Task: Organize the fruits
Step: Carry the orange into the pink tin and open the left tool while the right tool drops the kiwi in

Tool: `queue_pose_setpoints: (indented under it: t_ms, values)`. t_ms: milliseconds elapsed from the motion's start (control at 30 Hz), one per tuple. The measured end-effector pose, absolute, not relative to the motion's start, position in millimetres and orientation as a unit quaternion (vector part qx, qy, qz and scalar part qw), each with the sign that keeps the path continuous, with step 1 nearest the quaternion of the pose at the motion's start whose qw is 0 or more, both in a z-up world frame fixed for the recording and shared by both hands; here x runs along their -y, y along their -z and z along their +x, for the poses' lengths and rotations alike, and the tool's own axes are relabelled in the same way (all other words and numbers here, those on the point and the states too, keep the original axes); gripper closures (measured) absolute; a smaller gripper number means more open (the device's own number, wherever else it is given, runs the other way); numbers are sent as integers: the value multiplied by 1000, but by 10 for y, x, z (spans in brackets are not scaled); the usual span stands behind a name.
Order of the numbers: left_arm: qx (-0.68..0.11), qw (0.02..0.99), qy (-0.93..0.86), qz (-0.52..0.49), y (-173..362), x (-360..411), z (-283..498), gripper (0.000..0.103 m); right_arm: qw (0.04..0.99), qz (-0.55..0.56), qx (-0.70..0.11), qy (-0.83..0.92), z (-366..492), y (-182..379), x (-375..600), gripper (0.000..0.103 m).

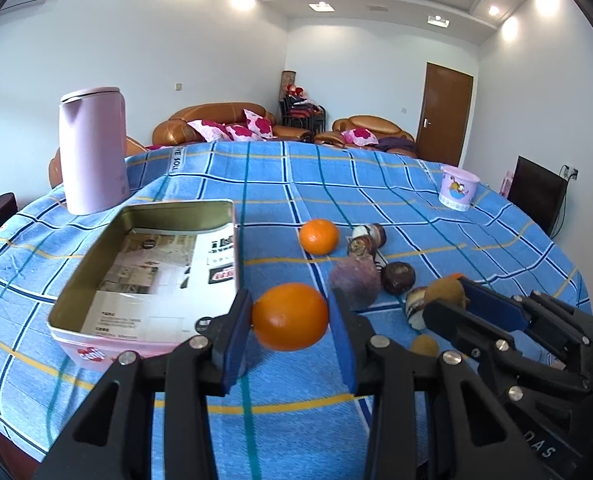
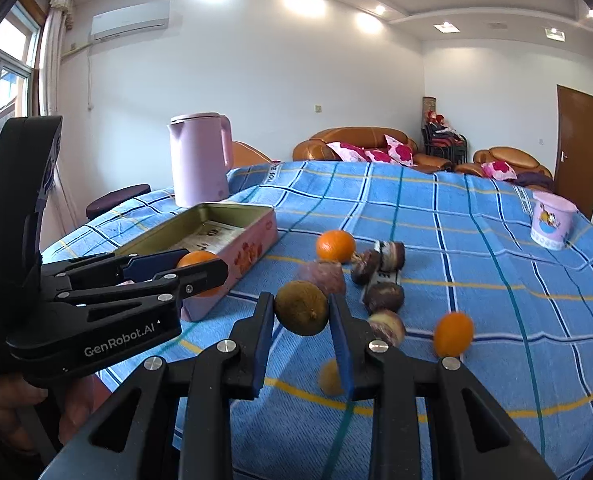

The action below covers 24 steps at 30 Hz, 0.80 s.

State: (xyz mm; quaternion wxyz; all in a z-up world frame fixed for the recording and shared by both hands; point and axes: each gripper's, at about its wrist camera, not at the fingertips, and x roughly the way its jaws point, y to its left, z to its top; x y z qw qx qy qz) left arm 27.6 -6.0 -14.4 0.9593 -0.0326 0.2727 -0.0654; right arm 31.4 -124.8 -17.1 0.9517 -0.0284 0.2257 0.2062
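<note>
My left gripper (image 1: 290,316) is shut on an orange (image 1: 290,317) and holds it above the blue checked cloth, just right of the open pink tin (image 1: 76,344). It also shows in the right wrist view (image 2: 200,272) beside the tin (image 2: 252,252). My right gripper (image 2: 301,308) is shut on a brown-green round fruit (image 2: 301,308), also seen in the left wrist view (image 1: 448,294). Another orange (image 1: 319,236), a purple fruit (image 1: 354,282) and several dark fruits (image 1: 397,278) lie on the cloth. A small orange fruit (image 2: 453,334) lies right of my right gripper.
A pink kettle (image 1: 93,152) stands behind the tin at the back left. A pink cup (image 1: 458,188) stands at the far right of the table. A small brown fruit (image 2: 330,378) lies under my right gripper. Sofas stand beyond the table.
</note>
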Motion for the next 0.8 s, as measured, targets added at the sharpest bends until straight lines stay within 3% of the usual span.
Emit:
queue_pose_setpoints:
  t_ms: [800]
  values:
    - [-255, 966, 25, -38, -16, -265, 310, 63, 946, -51, -196, -252, 459, -169, 874, 73]
